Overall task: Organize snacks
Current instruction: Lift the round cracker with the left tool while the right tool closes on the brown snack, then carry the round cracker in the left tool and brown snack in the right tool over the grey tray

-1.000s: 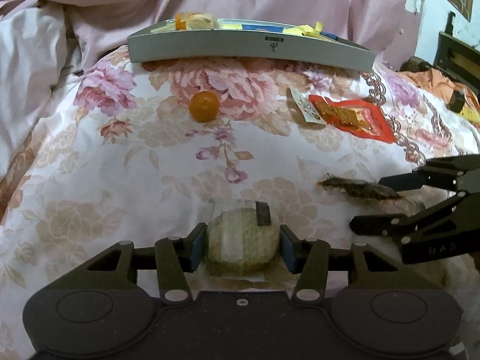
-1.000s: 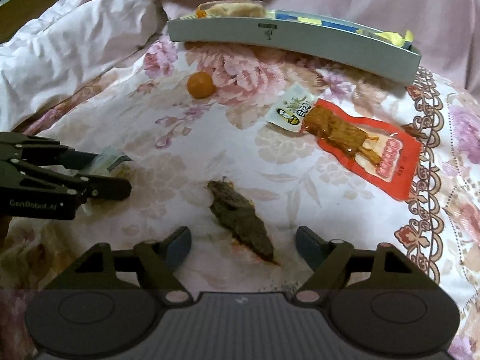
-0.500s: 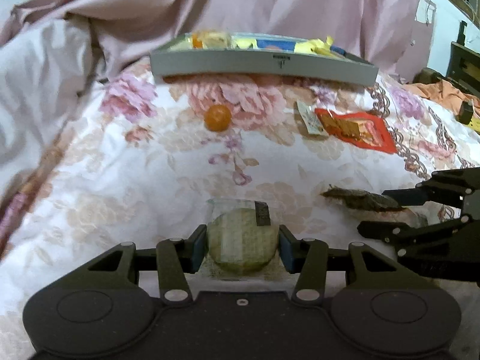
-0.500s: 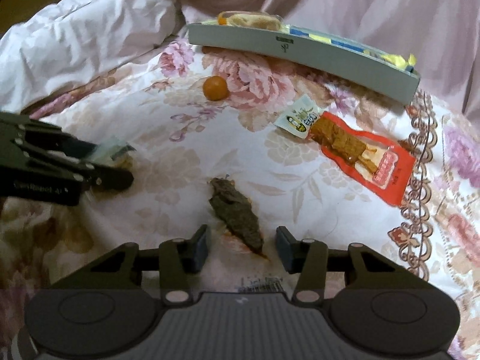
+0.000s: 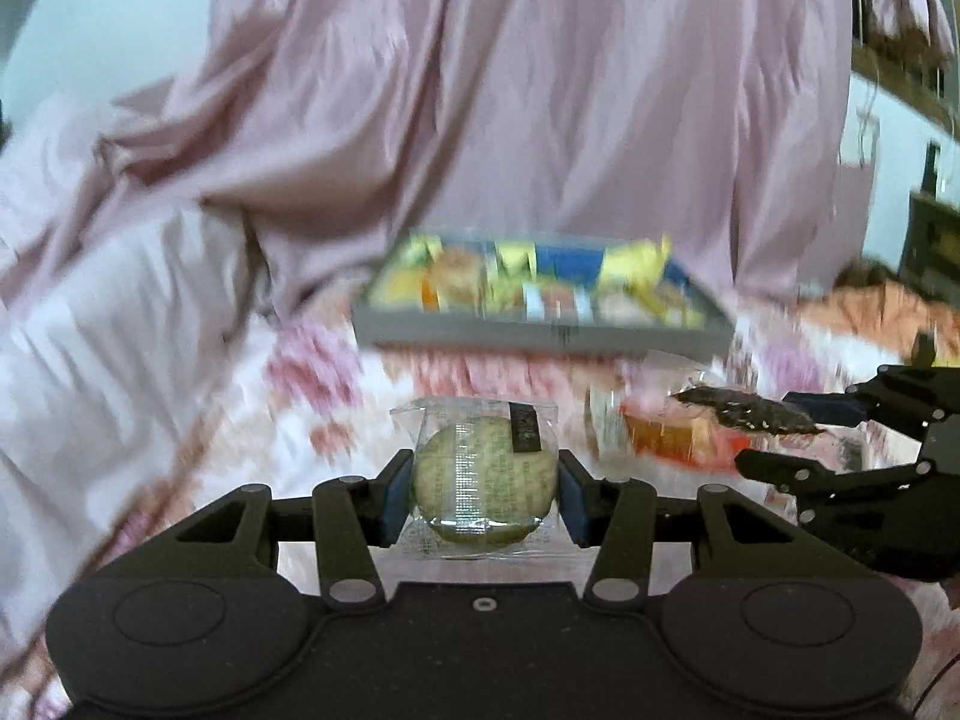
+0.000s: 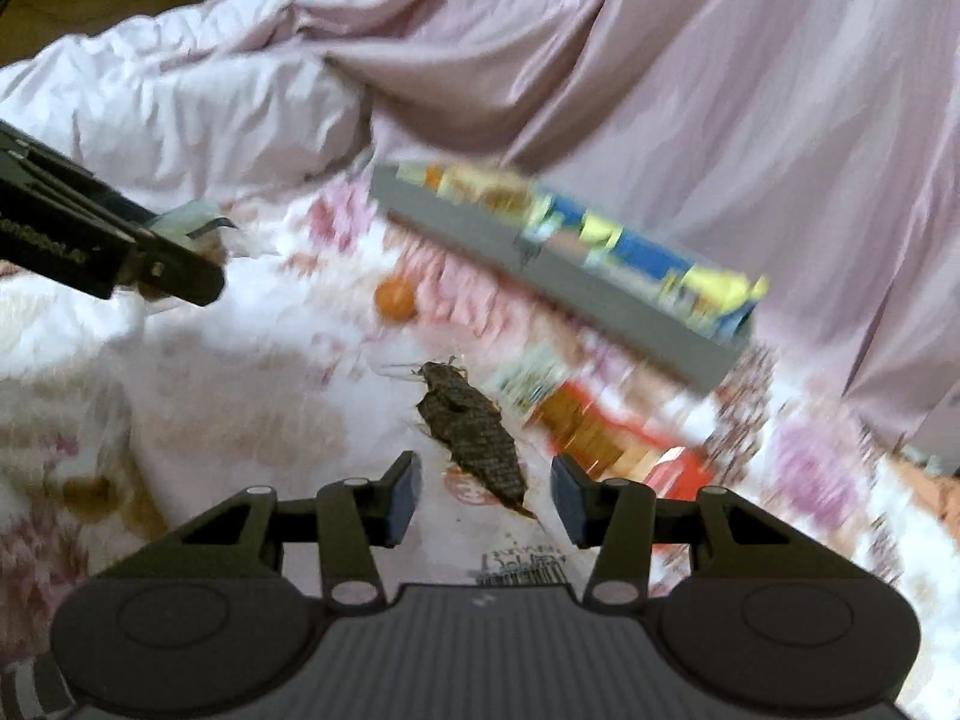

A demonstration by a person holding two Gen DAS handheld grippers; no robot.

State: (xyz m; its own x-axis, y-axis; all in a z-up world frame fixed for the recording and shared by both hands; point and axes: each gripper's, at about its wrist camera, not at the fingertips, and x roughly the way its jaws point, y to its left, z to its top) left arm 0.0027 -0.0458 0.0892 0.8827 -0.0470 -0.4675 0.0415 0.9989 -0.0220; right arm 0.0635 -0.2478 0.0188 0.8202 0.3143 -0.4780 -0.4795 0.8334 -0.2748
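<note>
The round green cake (image 5: 483, 483), sealed in a clear wrapper, sits squarely between the jaws of the left gripper (image 5: 485, 495). The blue pads press on its two sides at a partly closed width, and it is lifted clear of the bed. From these jaws the grey tray (image 5: 540, 333) lies straight ahead at 12 o'clock, its long wall broadside on, so the left hand looks to have the more direct line to it.

The dark dried snack (image 6: 474, 438) is in a clear packet held by the right gripper (image 6: 485, 495). Its jaws have just been closing and now stand partly closed on the packet. The left wrist view shows the packet carried off the bed. Its long axis runs from 11 o'clock down to 5 o'clock, tail end nearest the jaws. For this hand the tray stands at 1 o'clock and slants away.

The tray already holds many yellow, blue and orange packets; blur hides which spots are free. Between the hands and the tray, a small orange ball (image 6: 395, 299) and a red snack packet (image 6: 606, 438) lie on the floral bedspread (image 6: 240, 396). The bedspread is soft and uneven. Pink bedding (image 5: 540, 90) is heaped behind the tray.
</note>
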